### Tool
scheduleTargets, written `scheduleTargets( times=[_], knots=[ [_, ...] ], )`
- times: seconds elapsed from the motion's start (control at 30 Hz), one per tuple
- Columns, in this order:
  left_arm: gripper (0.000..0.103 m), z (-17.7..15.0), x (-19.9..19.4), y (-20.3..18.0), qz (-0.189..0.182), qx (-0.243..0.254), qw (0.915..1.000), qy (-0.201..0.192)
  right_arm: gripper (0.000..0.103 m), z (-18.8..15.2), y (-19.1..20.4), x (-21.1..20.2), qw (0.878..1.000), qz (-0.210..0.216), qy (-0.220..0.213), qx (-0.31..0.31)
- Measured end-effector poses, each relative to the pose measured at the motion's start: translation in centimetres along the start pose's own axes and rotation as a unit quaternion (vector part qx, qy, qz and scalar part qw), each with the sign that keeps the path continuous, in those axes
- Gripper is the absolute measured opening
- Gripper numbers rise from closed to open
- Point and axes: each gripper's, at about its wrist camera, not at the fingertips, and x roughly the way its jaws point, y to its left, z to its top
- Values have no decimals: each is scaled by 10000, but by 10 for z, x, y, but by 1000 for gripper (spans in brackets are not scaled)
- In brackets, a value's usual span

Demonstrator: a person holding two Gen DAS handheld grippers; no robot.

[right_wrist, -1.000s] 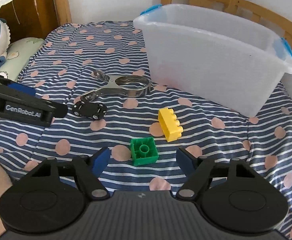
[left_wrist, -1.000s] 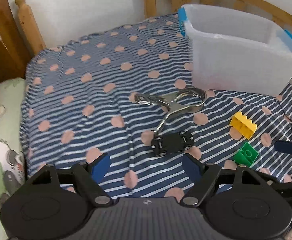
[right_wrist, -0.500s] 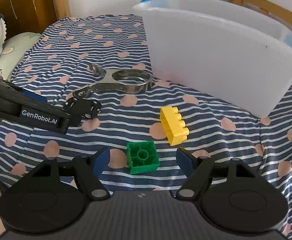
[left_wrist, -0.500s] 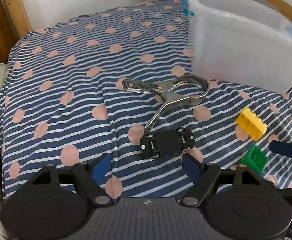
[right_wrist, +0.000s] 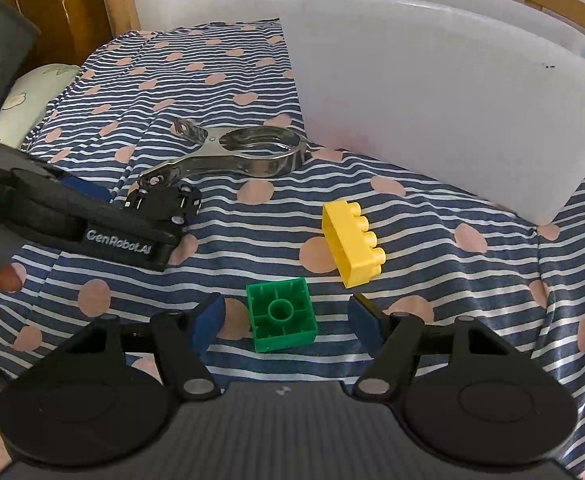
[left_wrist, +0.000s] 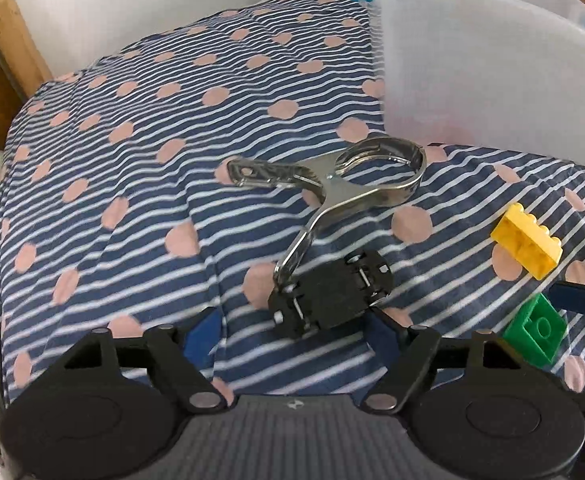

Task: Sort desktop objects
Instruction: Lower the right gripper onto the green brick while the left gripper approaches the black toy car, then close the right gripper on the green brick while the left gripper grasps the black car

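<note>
1. At the bed's far right, translucent plastic bin (right_wrist: 432, 92) with blue handles stands on the striped dotted bedsheet (left_wrist: 140, 152); contents can't be told through the frosted wall.
2. Wooden bed frame (left_wrist: 4, 36) and white wall close off the far edge; pillow (right_wrist: 28, 100) at the left edge. Left part of sheet is bare fabric, all items cluster mid-right near the bin.
3. Metal clamp (left_wrist: 332, 184) lies flat just in front of the bin, ring end toward the bin, one handle tip touching the black toy car (left_wrist: 328, 296).
4. Toy car is upside down, wheels up, just ahead of the left gripper (left_wrist: 292, 330), between the spread fingers (left_wrist: 202, 330) but not pinched; right finger close to its rear, contact can't be told.
5. Green brick (right_wrist: 280, 314) lies hollow side up between the spread fingers (right_wrist: 208, 318) of the right gripper (right_wrist: 286, 318), gap on both sides, no grip.
6. Yellow brick (right_wrist: 352, 242) on its side, studs facing right, just beyond the green one, between it and the bin.
</note>
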Motion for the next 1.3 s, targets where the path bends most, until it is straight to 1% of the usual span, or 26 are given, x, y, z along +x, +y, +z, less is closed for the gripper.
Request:
scheduleTargets(
  times=[0.1, 0.2, 0.33, 0.47, 0.53, 0.6, 0.63, 0.7, 0.73, 0.77, 0.87, 0.97, 1.03, 1.07, 1.1, 1.13, 1.2, 1.3],
  knots=[
    [82, 7, 3, 0, -80, 186, 9998, -55, 71, -1, 0, 0, 10000, -3, -3, -10],
    [82, 11, 5, 0, -176, 335, 9993, 1, 70, -1, 0, 1, 10000, -3, 4, -1],
    [80, 1, -3, -4, -156, 265, 9995, 15, 61, -2, -1, 0, 10000, -17, 13, -29],
    [69, -13, -14, -14, -53, 345, 9993, -94, 53, -3, -1, -2, 10000, -25, 24, -13],
    [64, -16, -18, -18, -41, 373, 9992, -115, 51, -4, -2, -3, 10000, -21, 39, -2],
    [57, -17, -20, -20, -74, 380, 9992, -132, 47, -4, -2, -5, 10000, -17, 51, 7],
    [56, -17, -20, -20, -104, 361, 9992, -129, 42, -4, -2, -5, 10000, 1, 62, 6],
    [49, -16, -19, -16, -174, 289, 9994, -106, 34, -4, -3, -5, 10000, 40, 78, 11],
    [47, -15, -19, -15, -181, 272, 9994, -96, 34, -4, -2, -6, 10000, 40, 83, 11],
    [41, -14, -20, -14, -159, 290, 9994, -93, 34, -4, -2, -6, 10000, 36, 90, 6],
    [38, -12, -18, -16, -101, 295, 9995, -74, 34, -3, 0, -7, 9999, -1, 134, -33],
    [38, -10, -16, -18, -34, 301, 9995, -76, 34, -3, 0, -7, 9999, -11, 163, 11],
    [41, -8, -14, -20, 95, 399, 9990, -150, 34, -3, 1, -6, 9999, -4, 164, 9],
    [47, -7, -14, -23, 163, 452, 9987, -168, 34, -3, 1, -6, 9999, -1, 165, 21],
    [51, -6, -12, -26, 220, 506, 9983, -180, 34, -2, 0, -6, 9999, 2, 167, 27],
    [52, -4, -12, -29, 254, 549, 9980, -198, 34, -2, 0, -6, 9999, 4, 169, 30],
    [57, 0, -11, -33, 281, 614, 9974, -242, 34, -3, 0, -5, 9998, 7, 171, 28],
    [61, 6, -7, -39, 319, 713, 9966, -256, 34, -2, 0, -4, 9998, 17, 173, 38]
  ],
)
